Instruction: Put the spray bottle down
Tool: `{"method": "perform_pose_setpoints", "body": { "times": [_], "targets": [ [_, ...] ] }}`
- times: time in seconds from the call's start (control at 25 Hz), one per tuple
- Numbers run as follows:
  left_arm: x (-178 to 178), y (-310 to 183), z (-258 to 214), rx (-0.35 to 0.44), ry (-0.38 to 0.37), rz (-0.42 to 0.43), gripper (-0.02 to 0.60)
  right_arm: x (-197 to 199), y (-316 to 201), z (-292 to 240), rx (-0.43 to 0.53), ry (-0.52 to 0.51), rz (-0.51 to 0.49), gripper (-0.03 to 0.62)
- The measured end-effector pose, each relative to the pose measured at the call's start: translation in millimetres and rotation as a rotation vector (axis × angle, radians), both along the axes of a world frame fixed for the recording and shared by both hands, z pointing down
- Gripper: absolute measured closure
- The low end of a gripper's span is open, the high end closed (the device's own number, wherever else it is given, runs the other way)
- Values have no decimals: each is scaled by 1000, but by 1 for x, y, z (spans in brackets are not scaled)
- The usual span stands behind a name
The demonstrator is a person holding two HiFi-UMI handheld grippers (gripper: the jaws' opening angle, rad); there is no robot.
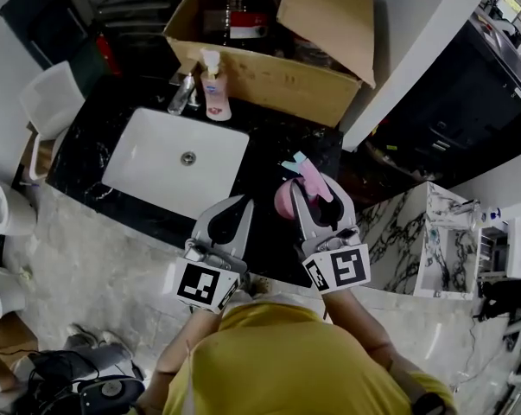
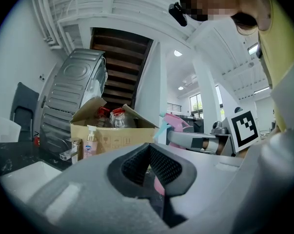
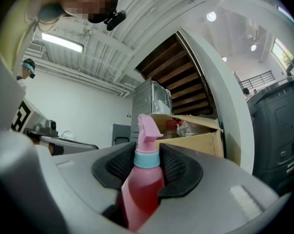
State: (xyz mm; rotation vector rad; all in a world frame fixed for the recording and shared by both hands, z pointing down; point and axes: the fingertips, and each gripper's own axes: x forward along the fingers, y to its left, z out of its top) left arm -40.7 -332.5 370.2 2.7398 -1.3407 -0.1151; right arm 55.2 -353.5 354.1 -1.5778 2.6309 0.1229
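Observation:
A pink spray bottle (image 1: 288, 201) with a light blue collar stands upright between the jaws of my right gripper (image 1: 312, 183), which is shut on it. It hangs over the near right part of the black marble counter (image 1: 273, 141). In the right gripper view the spray bottle (image 3: 141, 191) fills the gap between the pads, nozzle up. My left gripper (image 1: 241, 201) is just to the left at the counter's near edge, shut with nothing in it. In the left gripper view the left gripper (image 2: 147, 148) has its pads meeting, and the spray bottle (image 2: 174, 121) shows to the right.
A white sink (image 1: 148, 158) is set into the counter on the left, with a faucet (image 1: 184, 93) and a soap pump bottle (image 1: 215, 89) behind it. An open cardboard box (image 1: 273, 80) holding bottles stands at the back. A marble stand (image 1: 424, 232) is at the right.

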Motion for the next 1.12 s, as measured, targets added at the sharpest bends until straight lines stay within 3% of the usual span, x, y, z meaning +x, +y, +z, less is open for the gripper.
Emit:
{"method": "perform_pose_setpoints", "body": {
  "times": [1.12],
  "targets": [
    [10, -95, 49, -86, -29, 22, 583, 9, -142, 52, 2, 4, 52, 445]
  ]
}}
